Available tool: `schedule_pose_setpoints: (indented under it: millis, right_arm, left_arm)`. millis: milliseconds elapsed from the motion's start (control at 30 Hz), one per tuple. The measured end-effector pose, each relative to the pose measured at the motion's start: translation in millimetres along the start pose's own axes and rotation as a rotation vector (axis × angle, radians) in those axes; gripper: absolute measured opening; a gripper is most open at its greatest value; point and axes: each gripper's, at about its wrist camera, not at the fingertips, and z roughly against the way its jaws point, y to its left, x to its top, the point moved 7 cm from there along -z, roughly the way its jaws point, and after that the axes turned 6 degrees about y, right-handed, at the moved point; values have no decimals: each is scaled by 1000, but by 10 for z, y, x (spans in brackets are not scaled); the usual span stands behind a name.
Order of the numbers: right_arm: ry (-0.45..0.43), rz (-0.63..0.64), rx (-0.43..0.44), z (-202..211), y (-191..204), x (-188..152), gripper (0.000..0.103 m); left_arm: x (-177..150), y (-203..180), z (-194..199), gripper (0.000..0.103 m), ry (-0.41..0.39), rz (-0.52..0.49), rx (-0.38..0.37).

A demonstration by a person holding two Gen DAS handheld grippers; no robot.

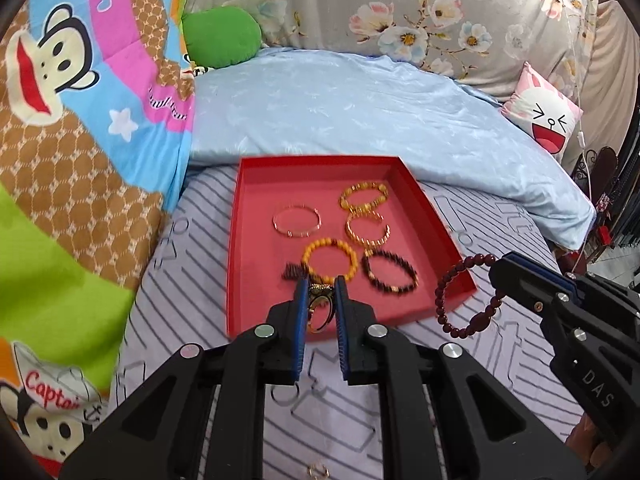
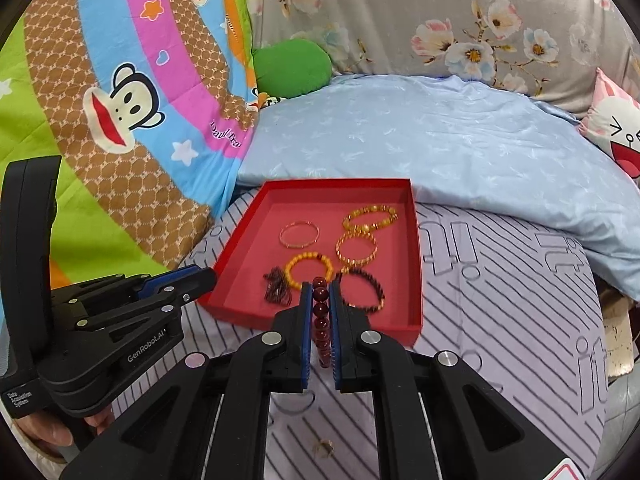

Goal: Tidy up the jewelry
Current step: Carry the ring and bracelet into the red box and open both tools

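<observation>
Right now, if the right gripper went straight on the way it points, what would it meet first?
Probably the red tray, near the dark beaded bracelet; depth is unclear. The right gripper holds a red bead bracelet.

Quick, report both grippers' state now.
Left gripper: shut on a gold ring.
Right gripper: shut on a dark red bead bracelet.

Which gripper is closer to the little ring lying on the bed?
Too close to call. The ring lies on the sheet below both. The left gripper, holding a gold ring, and the right gripper, holding a dark red bracelet, both hang over it by the red box.
</observation>
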Motion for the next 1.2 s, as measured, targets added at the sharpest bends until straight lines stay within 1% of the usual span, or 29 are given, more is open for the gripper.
schedule_pose_setpoints:
  millis: [233, 333, 467, 633, 767, 900, 1000, 1033, 1067, 1100, 1167, 1200]
  right_arm:
    - [43, -30, 51, -546, -73, 492, 8]
    - [63, -32, 62, -842, -62, 690, 8]
    - [94, -45, 85, -1221, -50, 881, 8]
    - [152, -86, 121, -1659, -107, 965, 8]
    - [206, -107, 104, -1928, -216, 911, 8]
    - [225, -96, 62, -1998, -303, 877, 8]
    - [206, -75, 20, -1952, -347, 867, 9]
    - [202, -67, 8, -1940, -355, 869, 12]
    - [193, -58, -4, -1913, -354, 867, 13]
    - [190, -55, -7, -1903, -357, 874, 14]
    - [177, -48, -11, -1856, -348, 878, 21]
    - [170, -45, -13, -1833, -340, 878, 23]
  left_arm:
    - [512, 122, -414, 13, 3, -3, 5]
    - [737, 189, -669, 13, 11, -6, 15]
    - [909, 249, -995, 13, 35, -6, 14]
    - [1029, 320, -1383, 13, 73, 9, 11]
    - [1049, 365, -1612, 13, 104, 17, 12]
    - [1032, 359, -1731, 13, 124, 11, 21]
    - [1009, 372, -1778, 13, 141, 24, 28]
    - [1010, 382, -1776, 14, 139, 25, 29]
    - [1011, 382, -1764, 21, 133, 25, 34]
    - [1012, 388, -1748, 30, 126, 27, 43]
    - [1016, 390, -1717, 40, 109, 27, 54]
    - [1015, 387, -1694, 43, 99, 24, 63]
